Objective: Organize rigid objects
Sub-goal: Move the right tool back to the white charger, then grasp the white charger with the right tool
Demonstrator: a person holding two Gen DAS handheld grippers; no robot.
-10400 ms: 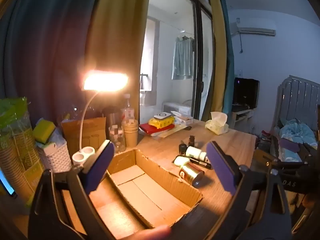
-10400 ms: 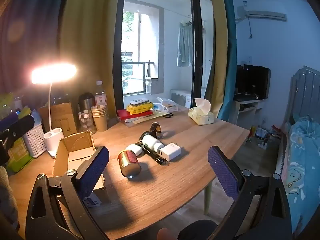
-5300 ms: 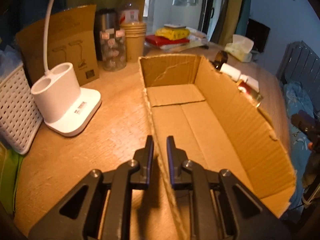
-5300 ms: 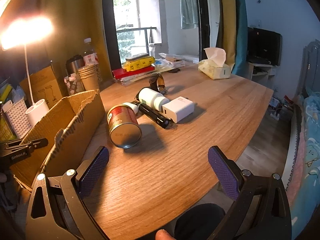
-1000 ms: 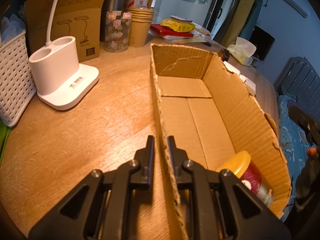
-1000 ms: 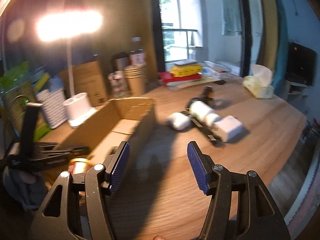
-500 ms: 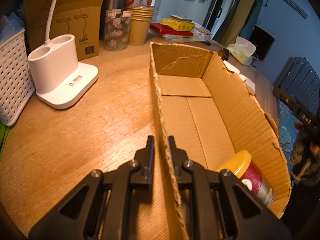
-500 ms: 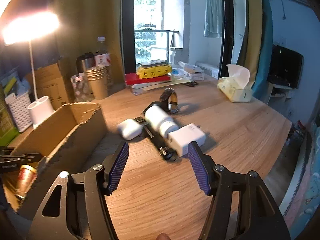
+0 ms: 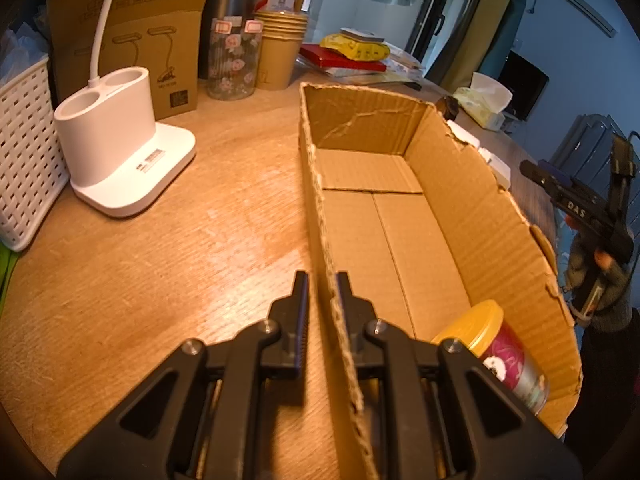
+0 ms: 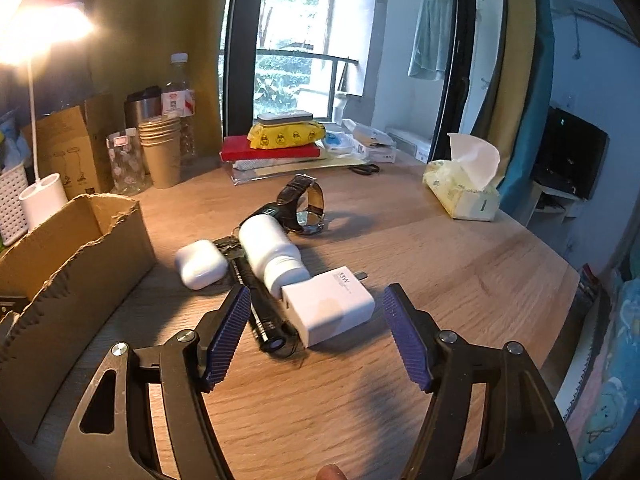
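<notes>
My left gripper [image 9: 322, 280] is shut on the near left wall of the open cardboard box [image 9: 452, 192]. A can with a yellow lid [image 9: 500, 344] lies in the box's near right corner. My right gripper [image 10: 316, 308] is open and empty, just in front of a white charger [image 10: 330, 304]. Beside the charger lie a black flashlight [image 10: 256, 300], a white bottle [image 10: 272, 252], a white earbud case [image 10: 200, 264] and a wristwatch [image 10: 304, 204]. The box also shows in the right wrist view [image 10: 76, 248], at left. The right gripper shows in the left wrist view [image 9: 576, 204], past the box's right wall.
A white lamp base [image 9: 120, 148], a white basket [image 9: 24, 152], a brown carton [image 9: 160, 52], a glass jar [image 9: 232, 64] and paper cups [image 9: 280, 52] stand at the back left. Books [image 10: 276, 148] and a tissue pack [image 10: 464, 188] lie farther back. The table edge [image 10: 560, 320] runs at right.
My right gripper has moved forward and down toward the charger; its jaws now stand either side of it. The left gripper has kept hold of the box wall.
</notes>
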